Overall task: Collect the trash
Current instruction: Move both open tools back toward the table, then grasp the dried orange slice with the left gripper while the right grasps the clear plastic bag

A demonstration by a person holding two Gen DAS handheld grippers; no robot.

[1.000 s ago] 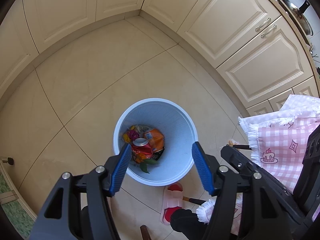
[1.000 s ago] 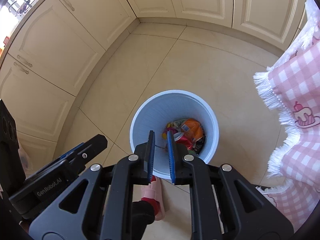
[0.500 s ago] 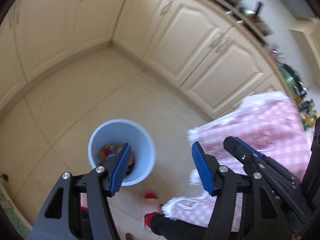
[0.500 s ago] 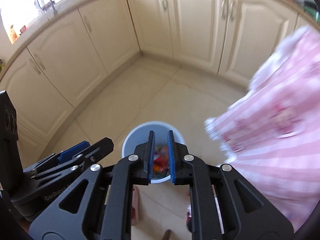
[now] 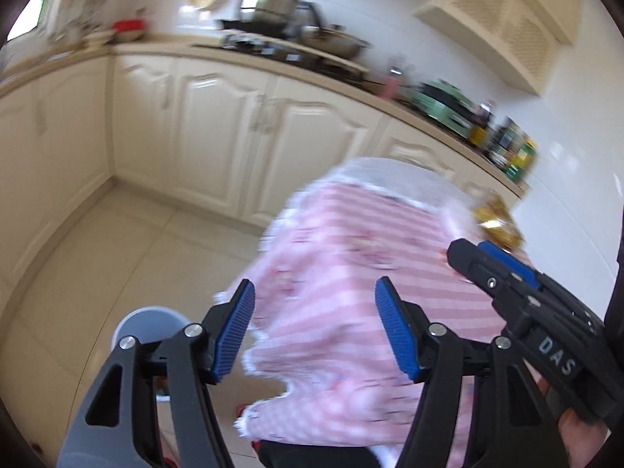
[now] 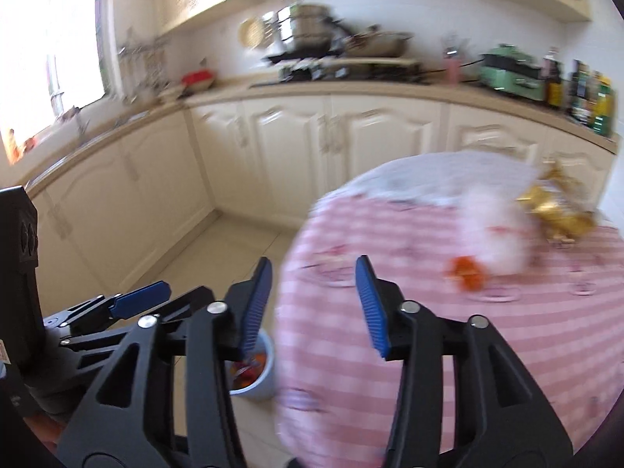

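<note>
Right claw (image 6: 312, 304) just spreading its jaws with nothing between, my left claw (image 5: 314, 331) beside it gaped empty, gold wrapper (image 6: 553, 206) and orange scrap (image 6: 466, 271) ahead-right on pink checked tablecloth (image 6: 429, 351), blue bin (image 6: 263, 374) below-left on floor.

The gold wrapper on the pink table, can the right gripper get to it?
Probably yes. The gold wrapper lies in the open at the far side of the table, and the right gripper, whose jaws have just been opening, is empty. Only a white wad sits beside the wrapper, not over it.
</note>
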